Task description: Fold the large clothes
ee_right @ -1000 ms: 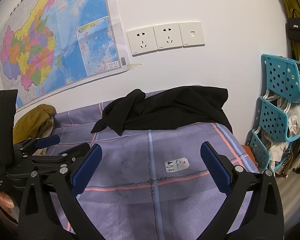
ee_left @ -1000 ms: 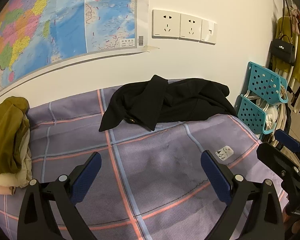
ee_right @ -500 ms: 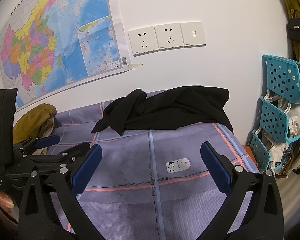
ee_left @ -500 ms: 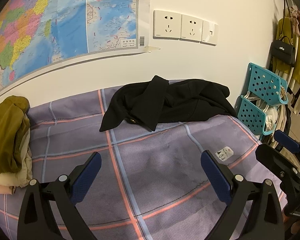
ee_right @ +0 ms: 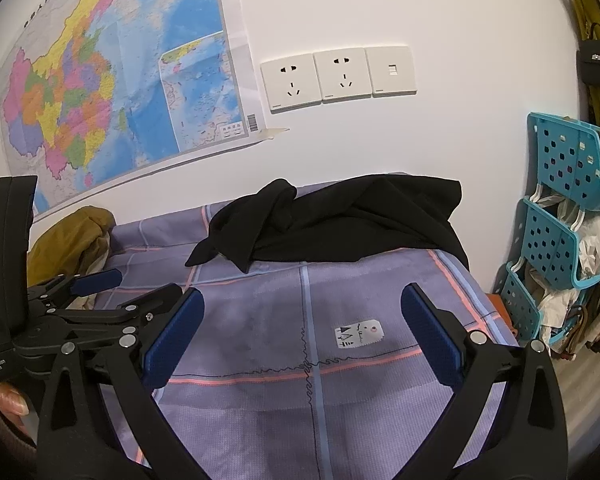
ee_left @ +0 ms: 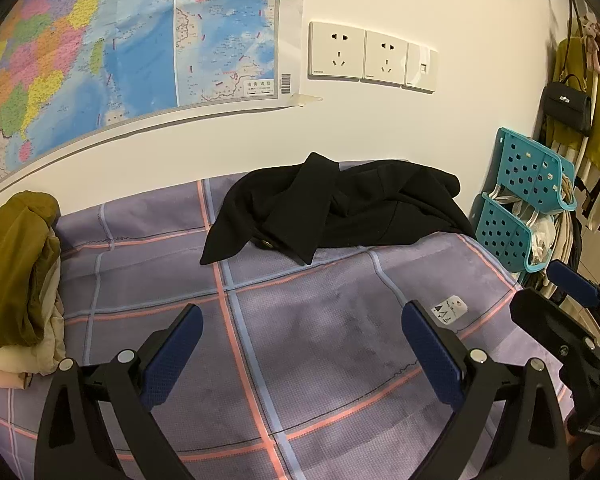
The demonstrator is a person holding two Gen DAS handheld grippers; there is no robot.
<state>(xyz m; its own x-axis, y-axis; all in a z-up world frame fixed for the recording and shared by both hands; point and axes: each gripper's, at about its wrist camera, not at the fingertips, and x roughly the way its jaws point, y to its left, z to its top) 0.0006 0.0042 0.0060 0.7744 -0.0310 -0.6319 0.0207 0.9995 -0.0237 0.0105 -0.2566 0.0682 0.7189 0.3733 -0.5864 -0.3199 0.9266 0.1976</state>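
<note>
So nothing folded yet: black garment [ee_left: 332,208] lies crumpled at far edge of bed [ee_left: 320,340], against wall. I hold left gripper [ee_left: 300,344] and right gripper [ee_right: 302,332] short of it, fingers spread, empty.

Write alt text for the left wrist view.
A crumpled black garment lies at the far side of a purple plaid bedcover, against a white wall with a map and sockets. The open left gripper frames the foreground, empty. Olive clothing is piled left; the right gripper shows at right.
</note>
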